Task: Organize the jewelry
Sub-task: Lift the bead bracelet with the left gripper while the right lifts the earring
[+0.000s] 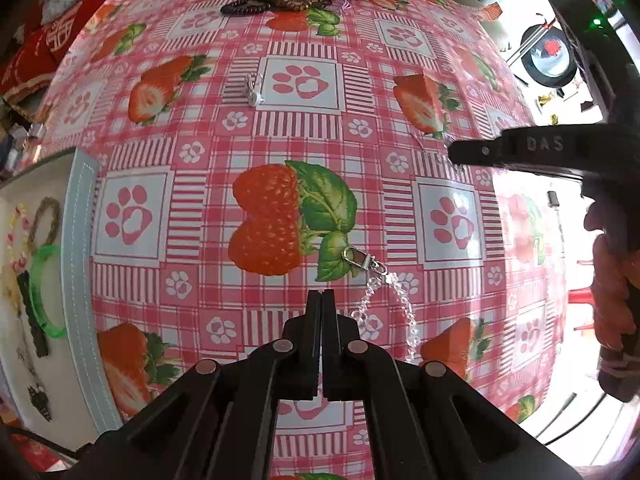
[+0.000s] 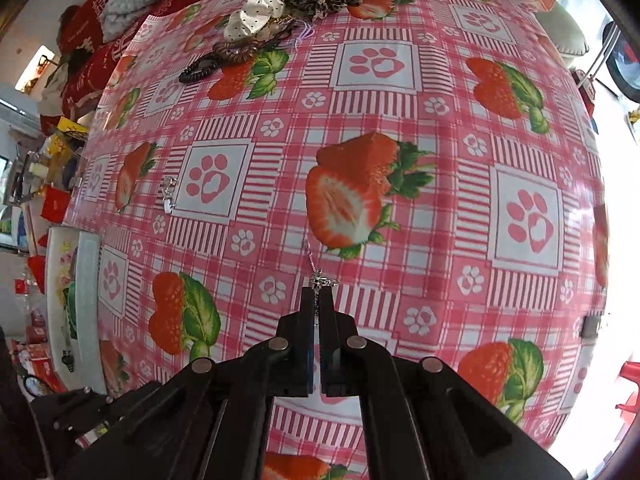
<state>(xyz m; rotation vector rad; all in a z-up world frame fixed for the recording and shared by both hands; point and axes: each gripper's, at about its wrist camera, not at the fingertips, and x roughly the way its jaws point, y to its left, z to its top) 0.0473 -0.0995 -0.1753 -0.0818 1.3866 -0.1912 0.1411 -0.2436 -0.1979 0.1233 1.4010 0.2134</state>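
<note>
Fingers of the left gripper (image 1: pixel 322 294) are pressing flat together, holding nothing, just beside a clear beaded bracelet (image 1: pixel 394 308) lying on the strawberry tablecloth (image 1: pixel 280 128). The right gripper (image 2: pixel 319 294) is pinching a thin silver chain (image 2: pixel 316 276) that is hanging from its tips. Farther left, a pale jewelry tray (image 1: pixel 82 264) is holding a green bangle (image 1: pixel 40 292). Scrunchies (image 2: pixel 256 14) are lying at the far edge.
</note>
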